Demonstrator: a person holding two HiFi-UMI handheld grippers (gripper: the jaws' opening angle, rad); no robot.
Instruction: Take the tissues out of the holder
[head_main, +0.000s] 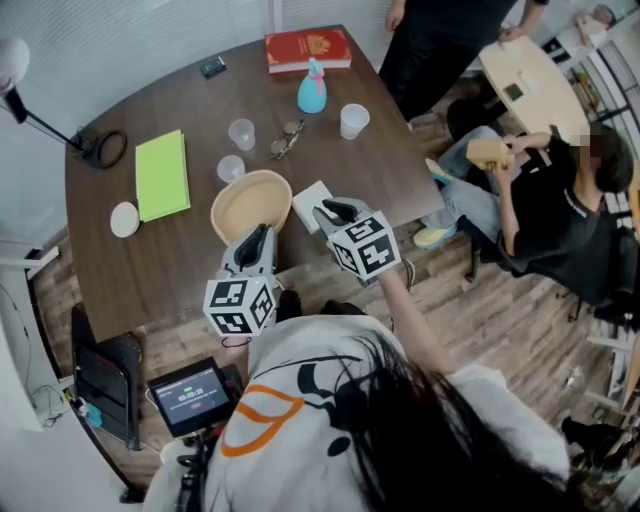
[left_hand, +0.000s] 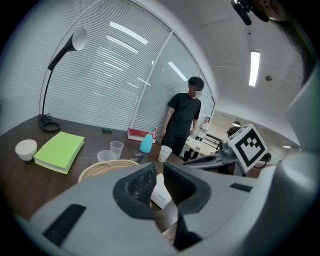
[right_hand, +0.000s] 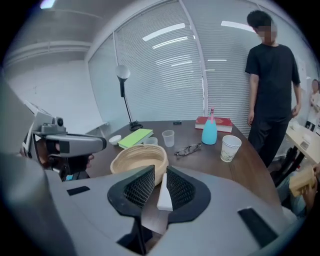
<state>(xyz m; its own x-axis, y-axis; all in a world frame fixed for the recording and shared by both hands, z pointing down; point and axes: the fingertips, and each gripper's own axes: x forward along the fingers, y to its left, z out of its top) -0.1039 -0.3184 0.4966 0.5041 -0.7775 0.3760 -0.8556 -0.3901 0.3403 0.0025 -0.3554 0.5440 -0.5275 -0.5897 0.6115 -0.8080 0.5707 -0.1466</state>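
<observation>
Found white tissue holder (head_main: 311, 204) just right of woven basket (head_main: 250, 205), near counter (head_main: 170, 260) front edge. Noted right gripper (head_main: 337, 211) jaws apart, holder edge between, not pinched. Noted left gripper (head_main: 254, 241) jaws apart, empty. Judged tissues light, soft, easily torn; best pinched at exposed sheet edge.

I counted two clear cups (head_main: 241, 133) (head_main: 231, 168), one paper cup (head_main: 353, 121), one blue spray bottle (head_main: 311, 89), one pair of glasses (head_main: 287, 140), one red book (head_main: 307, 49), one green notebook (head_main: 163, 175), one woven basket (head_main: 222, 205), one small white bowl (head_main: 125, 219), one white packet (head_main: 308, 200) and one desk lamp (head_main: 95, 147). There were two grippers (head_main: 257, 236) (head_main: 335, 211), and two onlookers (head_main: 440, 40) (head_main: 560, 200).
</observation>
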